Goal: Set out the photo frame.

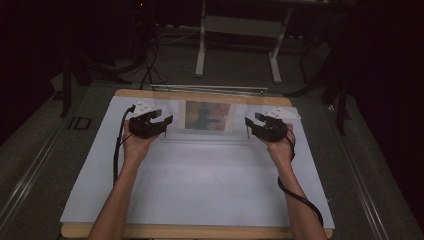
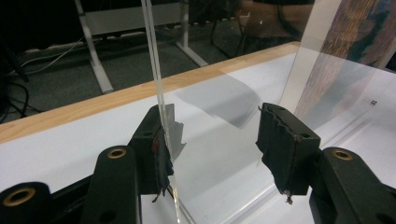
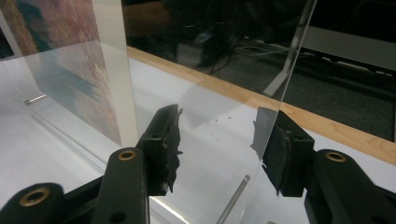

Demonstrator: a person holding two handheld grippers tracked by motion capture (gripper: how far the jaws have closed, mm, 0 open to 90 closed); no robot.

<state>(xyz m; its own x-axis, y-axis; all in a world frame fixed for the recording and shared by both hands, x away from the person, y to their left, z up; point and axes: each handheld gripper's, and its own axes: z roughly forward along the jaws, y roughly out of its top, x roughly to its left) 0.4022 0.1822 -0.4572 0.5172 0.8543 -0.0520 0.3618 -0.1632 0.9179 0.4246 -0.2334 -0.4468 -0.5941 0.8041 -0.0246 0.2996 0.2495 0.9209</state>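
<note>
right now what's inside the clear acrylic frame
A colourful picture stands inside the clear acrylic frame, flat between its upright panes. What the picture depicts is too blurred to tell, and its back side is hidden.

Lab or recording studio, dim. Wood-edged table (image 1: 200,231) with white top sits on grey carpet; metal desk frame (image 1: 237,30) at 12 o'clock, loose cables (image 1: 150,65) on floor at 11, black stands at 10 and 2.

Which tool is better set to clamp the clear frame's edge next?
Left, probably. The left tool has one pad against the frame edge; the right tool straddles its edge with both pads apart.
</note>
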